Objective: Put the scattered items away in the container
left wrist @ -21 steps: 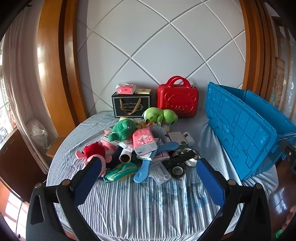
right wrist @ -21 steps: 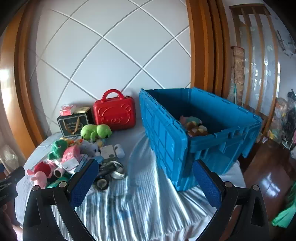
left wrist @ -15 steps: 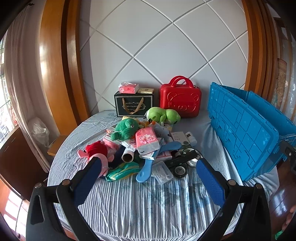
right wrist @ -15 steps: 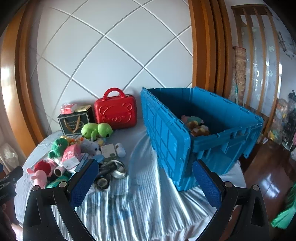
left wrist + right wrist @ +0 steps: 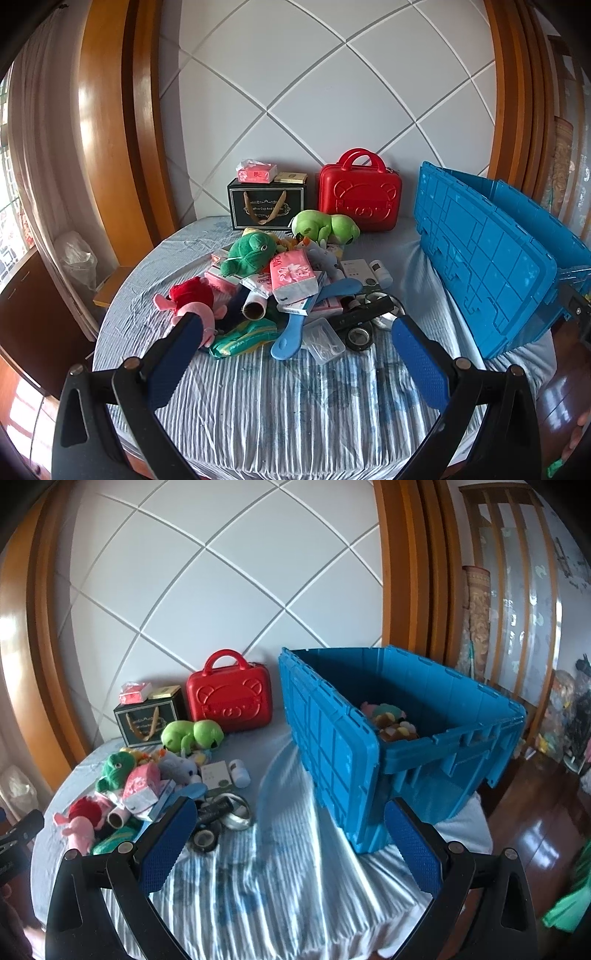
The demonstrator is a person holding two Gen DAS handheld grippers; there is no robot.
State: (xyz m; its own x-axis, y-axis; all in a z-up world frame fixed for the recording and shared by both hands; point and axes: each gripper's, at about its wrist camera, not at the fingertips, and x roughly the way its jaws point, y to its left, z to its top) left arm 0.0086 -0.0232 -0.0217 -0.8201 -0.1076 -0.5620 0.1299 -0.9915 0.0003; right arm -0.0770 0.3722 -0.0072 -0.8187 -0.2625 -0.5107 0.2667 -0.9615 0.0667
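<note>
Covering table: striped cloth (image 5: 280, 398) | wall: white quilted panels (image 5: 332, 74) (wood-framed) | both tongs: spread wide, empty

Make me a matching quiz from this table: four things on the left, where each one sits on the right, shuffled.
1. red hard-shell bear case
2. pink tissue box
3. roll of black tape
4. small heap of plush toys

A. inside the blue plastic crate
B. standing against the wall
C. on the striped cloth at the pile's near edge
D. on top of the black gift box

Pairs: 1-B, 2-D, 3-C, 4-A
</note>
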